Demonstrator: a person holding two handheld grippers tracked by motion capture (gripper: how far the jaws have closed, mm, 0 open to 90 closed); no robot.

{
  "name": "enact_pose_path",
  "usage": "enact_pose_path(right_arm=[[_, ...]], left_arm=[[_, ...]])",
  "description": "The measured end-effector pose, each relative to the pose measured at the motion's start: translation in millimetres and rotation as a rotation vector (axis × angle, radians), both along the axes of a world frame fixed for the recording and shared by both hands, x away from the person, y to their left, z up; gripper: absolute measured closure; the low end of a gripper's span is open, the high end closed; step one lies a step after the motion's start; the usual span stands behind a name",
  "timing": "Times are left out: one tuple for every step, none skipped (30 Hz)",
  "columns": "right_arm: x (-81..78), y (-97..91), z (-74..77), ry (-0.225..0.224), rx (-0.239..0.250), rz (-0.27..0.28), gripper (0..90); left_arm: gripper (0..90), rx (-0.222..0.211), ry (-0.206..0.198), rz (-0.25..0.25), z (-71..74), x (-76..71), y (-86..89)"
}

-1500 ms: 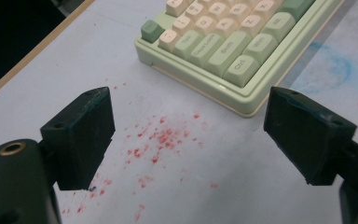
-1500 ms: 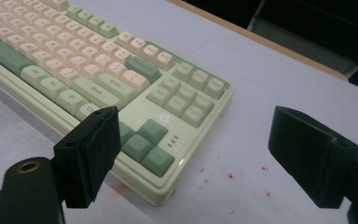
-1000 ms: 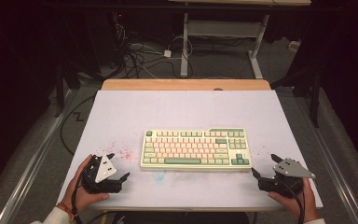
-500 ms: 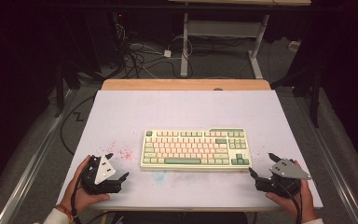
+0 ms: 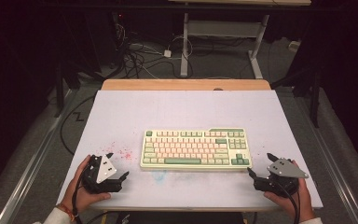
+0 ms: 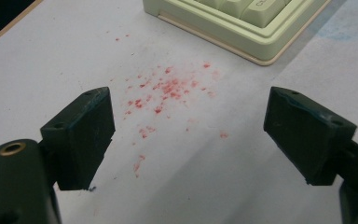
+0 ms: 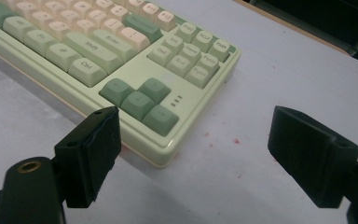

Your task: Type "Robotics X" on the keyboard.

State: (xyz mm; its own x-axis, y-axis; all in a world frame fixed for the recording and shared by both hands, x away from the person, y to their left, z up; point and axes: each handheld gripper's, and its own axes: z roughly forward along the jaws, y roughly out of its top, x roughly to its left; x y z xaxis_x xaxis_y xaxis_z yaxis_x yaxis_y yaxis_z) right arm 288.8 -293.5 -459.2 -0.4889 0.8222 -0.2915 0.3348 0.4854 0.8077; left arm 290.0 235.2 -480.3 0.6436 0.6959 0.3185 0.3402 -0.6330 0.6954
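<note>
High view: pale-green and cream plastic keyboard (image 5: 196,149) sits untouched mid-counter, left gripper (image 5: 119,166) and right gripper (image 5: 260,165) flank its near corners, jaws spread, empty — grasp not started.

A pale green plastic keyboard with cream and dark green keycaps (image 5: 195,149) lies flat on the white table, near its front edge and about midway across. Its long side runs parallel to that edge, with the arrow keys at the right end.
</note>
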Motion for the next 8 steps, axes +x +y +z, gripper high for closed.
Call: enact_pose_path(right_arm=[[0.1,0.4,-0.7,0.0,-0.002,-0.002,17.7],[0.6,0.4,-1.2,-0.003,-0.015,0.003,17.7],[0.0,0.8,-1.8,0.001,-0.016,0.001,17.7],[-0.1,0.8,-2.0,0.0,-0.018,0.003,17.7],[-0.4,0.7,-1.9,-0.001,-0.02,0.0,17.7],[-0.5,0.4,-1.7,-0.004,-0.019,0.0,17.7],[-0.6,-0.1,-1.5,-0.005,-0.016,0.0,17.7],[-0.4,-0.5,-1.4,-0.006,-0.014,0.002,17.7]], left_arm=[[15.2,-0.001,0.001,0.001,-0.1,0.4,-0.4],[15.3,-0.001,0.001,0.001,-0.4,1.0,-0.8],[15.2,0.005,0.002,0.0,-0.5,1.4,-1.2],[15.3,0.012,0.003,0.001,-0.7,1.6,-1.7],[15.3,0.015,0.002,0.0,-0.9,1.9,-2.1],[15.3,0.016,0.003,0.001,-1.0,2.3,-2.5],[15.3,0.017,0.003,0.004,-0.7,2.7,-2.9],[15.2,0.013,0.002,0.007,-0.7,3.4,-3.4]])
